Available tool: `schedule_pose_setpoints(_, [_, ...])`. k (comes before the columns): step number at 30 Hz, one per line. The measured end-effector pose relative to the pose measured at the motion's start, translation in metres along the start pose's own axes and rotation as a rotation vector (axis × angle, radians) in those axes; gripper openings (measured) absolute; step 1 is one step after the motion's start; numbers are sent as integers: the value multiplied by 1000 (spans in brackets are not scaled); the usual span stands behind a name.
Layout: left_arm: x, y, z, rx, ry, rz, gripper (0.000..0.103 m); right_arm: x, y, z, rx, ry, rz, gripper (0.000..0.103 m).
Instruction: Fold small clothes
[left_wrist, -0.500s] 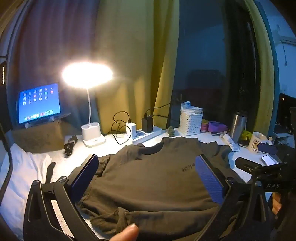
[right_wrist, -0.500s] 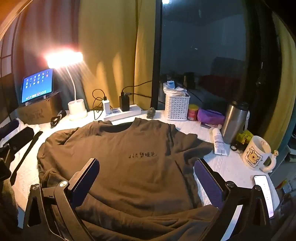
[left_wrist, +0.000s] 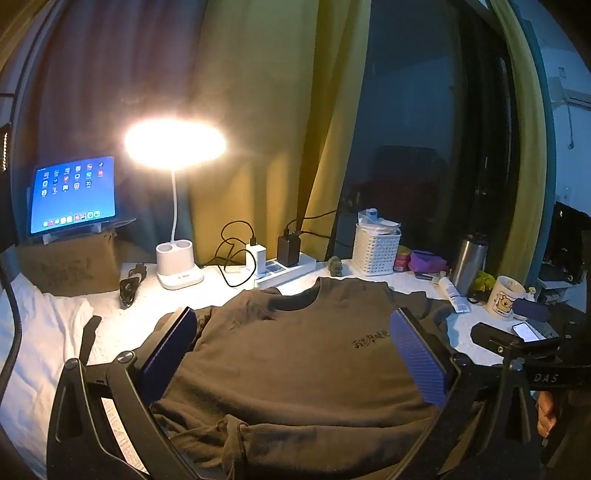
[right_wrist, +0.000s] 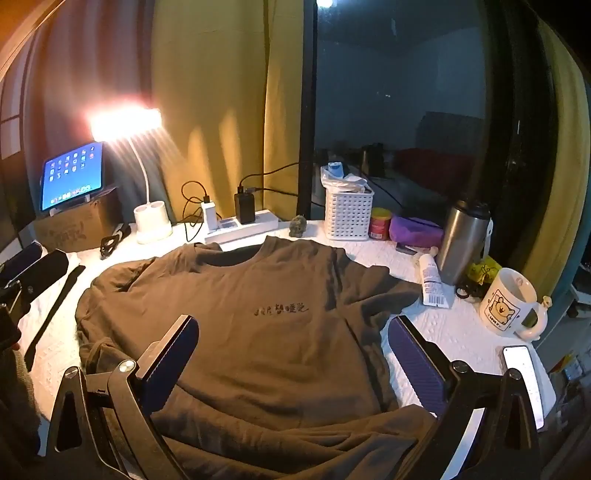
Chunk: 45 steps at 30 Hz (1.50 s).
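A dark brown T-shirt (left_wrist: 295, 354) lies spread front-up on the white table, collar toward the window, with small dark lettering on the chest; it also shows in the right wrist view (right_wrist: 258, 314). My left gripper (left_wrist: 293, 325) is open and empty, hovering over the shirt's left half near the hem. My right gripper (right_wrist: 293, 328) is open and empty over the shirt's right half. The shirt's near hem is bunched and partly hidden under both grippers. The right gripper's body (left_wrist: 517, 343) shows at the right edge of the left wrist view.
A lit desk lamp (left_wrist: 177, 266), tablet (left_wrist: 74, 195), power strip with chargers (left_wrist: 284, 266), white basket (left_wrist: 376, 251), steel tumbler (right_wrist: 463, 240), tube (right_wrist: 430, 277), mug (right_wrist: 508, 301) and phone (right_wrist: 522, 384) line the table's back and right side.
A fingertip at the bottom of the left wrist view is gone. Both grippers have barely moved and stay open.
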<state>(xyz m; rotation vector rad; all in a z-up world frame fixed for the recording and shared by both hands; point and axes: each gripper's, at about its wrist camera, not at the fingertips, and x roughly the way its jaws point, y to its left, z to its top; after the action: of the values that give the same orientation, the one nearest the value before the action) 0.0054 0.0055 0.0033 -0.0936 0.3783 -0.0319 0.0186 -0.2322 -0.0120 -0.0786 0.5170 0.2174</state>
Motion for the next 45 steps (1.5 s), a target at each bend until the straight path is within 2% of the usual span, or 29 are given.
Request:
schedule_pose_setpoints(3, [2, 3, 1, -16, -3, 1, 103, 3, 1, 1, -5, -9, -20, 103])
schedule_pose_setpoints(45, [10, -3, 1, -8, -1, 0, 103, 16, 3, -5, 4, 4, -11, 103])
